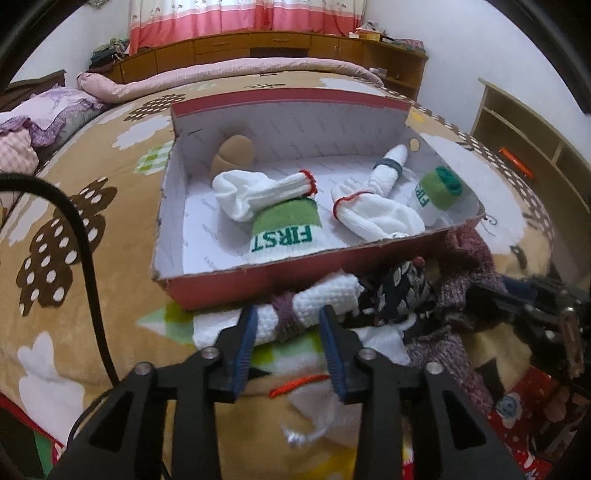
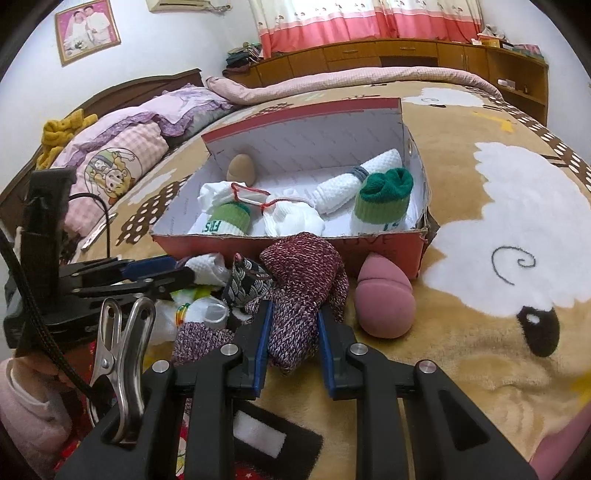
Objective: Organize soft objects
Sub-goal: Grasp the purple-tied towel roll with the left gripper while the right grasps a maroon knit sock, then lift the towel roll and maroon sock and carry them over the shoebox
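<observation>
A tan sheep-print bed blanket carries a red box, a pink sponge and loose socks.

You can read "FIRST" in green on the white sock at the box's 6 o'clock | partial "FIR" on the green-cuffed sock at 3 o'clock | box liner print too faint.

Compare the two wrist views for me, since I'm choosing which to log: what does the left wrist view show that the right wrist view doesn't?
Only the left wrist view shows the left tool head-on, open around the rolled white cloth before the box, and a shelf unit at the right.

Only the right wrist view shows the pink sponge beside the box, the framed picture, and the right tool shut on the maroon knit sock.

Both show the red box of rolled socks on the bed.
</observation>
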